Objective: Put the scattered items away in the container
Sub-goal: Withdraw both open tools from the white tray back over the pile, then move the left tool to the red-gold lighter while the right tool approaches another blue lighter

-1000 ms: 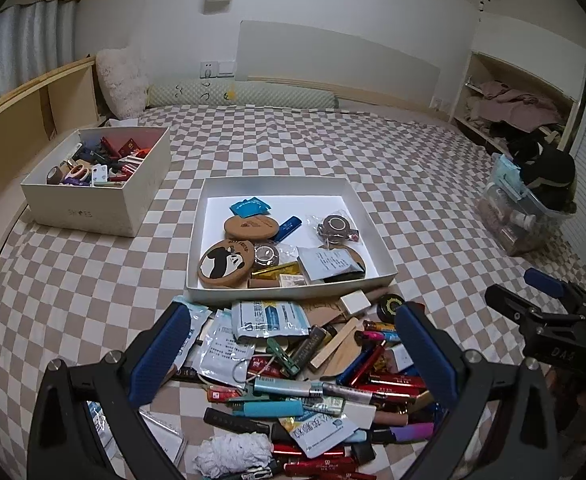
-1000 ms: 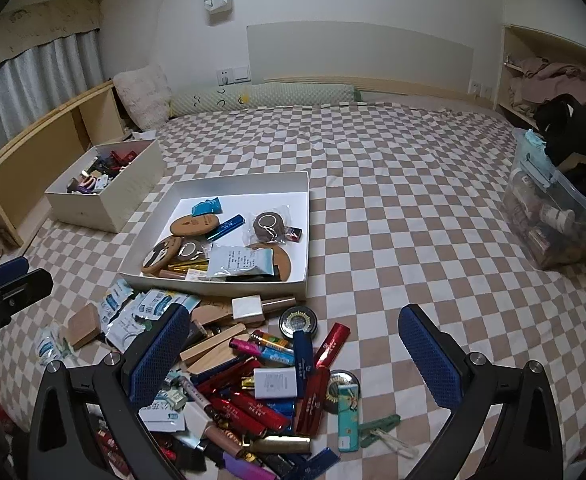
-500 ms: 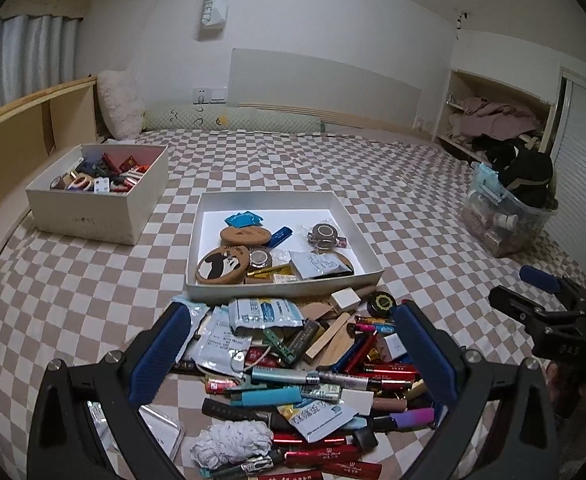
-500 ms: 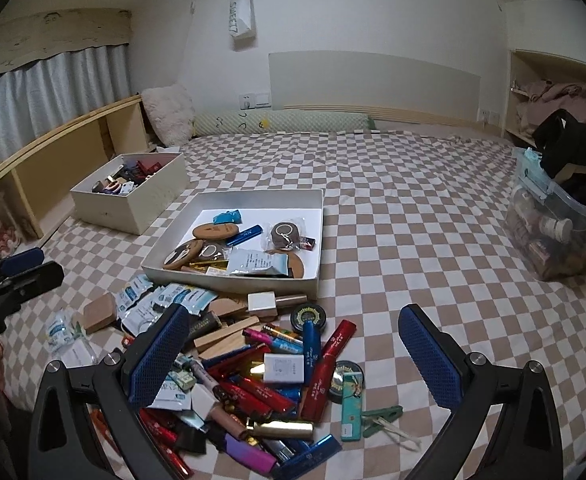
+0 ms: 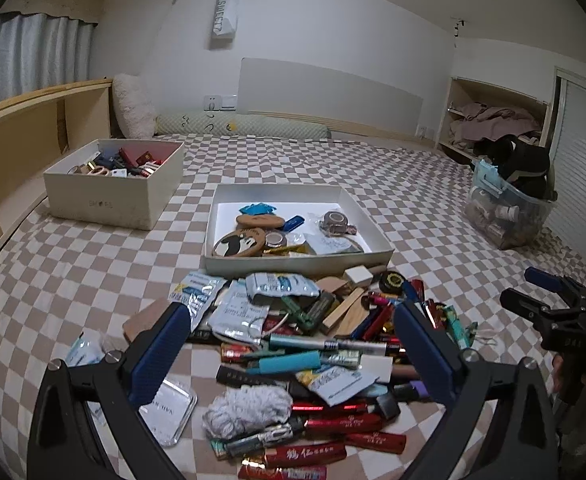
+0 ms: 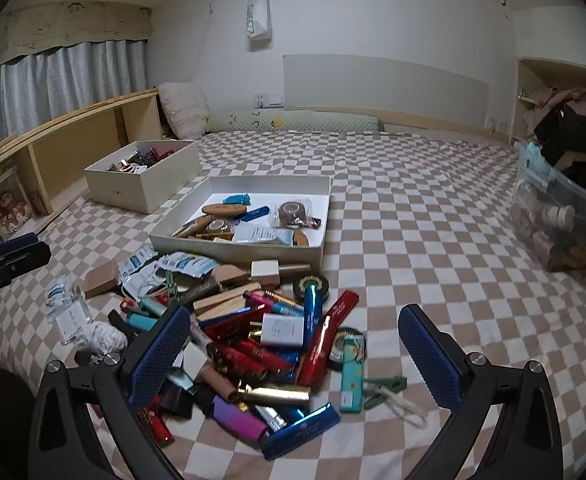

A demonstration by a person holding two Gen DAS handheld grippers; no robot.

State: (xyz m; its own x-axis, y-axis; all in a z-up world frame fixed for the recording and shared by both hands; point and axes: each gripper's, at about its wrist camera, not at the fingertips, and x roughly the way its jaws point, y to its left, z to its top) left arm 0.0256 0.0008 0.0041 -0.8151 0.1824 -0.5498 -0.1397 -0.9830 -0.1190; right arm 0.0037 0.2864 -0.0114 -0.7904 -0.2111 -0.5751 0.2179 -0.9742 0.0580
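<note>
A pile of scattered items lies on the checkered bed: red and blue tubes, pens, foil sachets, wooden blocks, a white yarn ball. It also shows in the right wrist view. Behind it stands a shallow white tray holding wooden discs, tape rolls and packets; the tray also shows in the right wrist view. My left gripper is open and empty, low over the pile. My right gripper is open and empty over the pile's right side.
A deeper white box full of small items stands at the back left, beside a wooden shelf. A clear plastic bin with clothes on top sits at the right. Pillows lie along the far wall.
Both grippers have dropped lower and tilted up, so the views now look more level across the bed. The pile and tray have not moved. Both grippers stay open.
</note>
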